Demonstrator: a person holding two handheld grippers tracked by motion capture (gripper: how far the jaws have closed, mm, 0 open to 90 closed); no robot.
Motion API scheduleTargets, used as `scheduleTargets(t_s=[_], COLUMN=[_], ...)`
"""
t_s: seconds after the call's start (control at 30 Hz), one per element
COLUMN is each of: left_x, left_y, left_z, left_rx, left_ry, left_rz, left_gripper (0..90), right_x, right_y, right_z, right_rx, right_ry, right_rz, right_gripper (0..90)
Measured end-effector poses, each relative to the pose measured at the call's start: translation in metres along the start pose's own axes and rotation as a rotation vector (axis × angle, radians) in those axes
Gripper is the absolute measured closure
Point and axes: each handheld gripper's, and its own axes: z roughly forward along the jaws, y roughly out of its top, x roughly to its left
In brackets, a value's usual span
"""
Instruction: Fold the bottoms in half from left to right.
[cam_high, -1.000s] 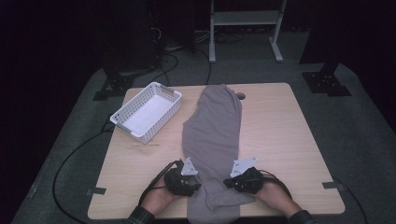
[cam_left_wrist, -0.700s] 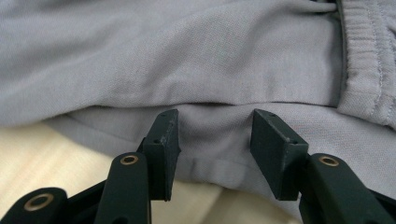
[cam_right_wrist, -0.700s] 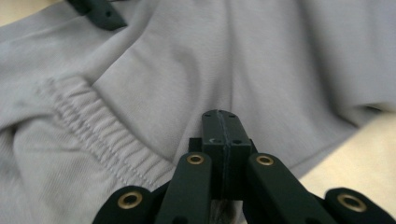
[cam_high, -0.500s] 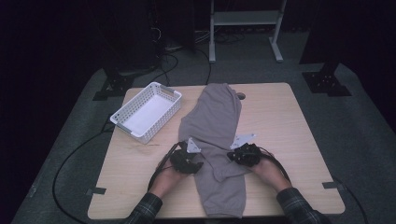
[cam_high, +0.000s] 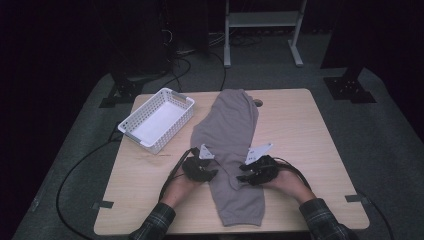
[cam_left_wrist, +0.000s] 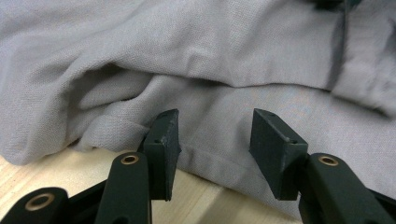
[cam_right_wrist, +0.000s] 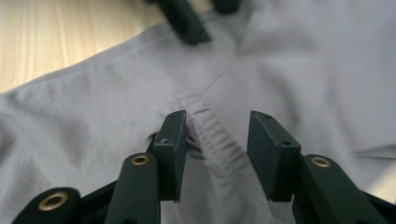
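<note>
A long grey garment (cam_high: 231, 135) lies down the middle of the wooden table (cam_high: 310, 135), from the far edge to the near one. My left gripper (cam_high: 210, 173) rests at its left edge and is open. In the left gripper view the jaws (cam_left_wrist: 217, 126) stand apart in front of the folded hem (cam_left_wrist: 219, 163), and no pad presses on it. My right gripper (cam_high: 241, 177) sits on the cloth's right side. Its jaws (cam_right_wrist: 215, 126) have just been opening and stand apart over a stitched seam (cam_right_wrist: 210, 128), which lies loose between them.
A white slatted basket (cam_high: 176, 129) stands at the far left of the table. Black cables trail from both grippers, and one runs off the left edge to the floor. A small round hole (cam_high: 257, 103) sits near the far edge. A metal stand (cam_high: 262, 20) is behind the table.
Both hands have moved away from the near edge, taking the cloth with them. The garment's near end, which hung over the edge, now lies on the table.
</note>
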Motion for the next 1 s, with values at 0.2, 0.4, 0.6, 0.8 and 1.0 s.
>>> scheduleTargets(t_s=[0.2, 0.4, 0.6, 0.8, 1.0], left_x=[0.000, 0.000, 0.000, 0.001, 0.001], left_y=[0.000, -0.001, -0.002, -0.002, -0.002], left_z=[0.000, 0.000, 0.000, 0.000, 0.000], left_rx=[0.001, -0.007, -0.009, -0.013, -0.011], left_ry=[0.000, 0.001, -0.003, -0.004, -0.006], left_rz=[0.001, -0.003, -0.005, -0.005, -0.002], left_gripper=[51.7, 51.7, 51.7, 51.6, 51.6], right_x=[0.002, 0.010, 0.036, 0.079, 0.104], right_y=[-0.001, 0.003, 0.020, 0.030, 0.021], right_z=[0.016, 0.005, -0.029, -0.053, -0.040], right_rx=[0.041, 0.021, -0.113, -0.211, -0.120], right_ry=[0.070, 0.094, 0.128, 0.198, 0.247], right_rz=[0.002, 0.006, -0.016, -0.083, -0.125], right_gripper=[64.9, 82.8, 83.7, 83.7, 77.1])
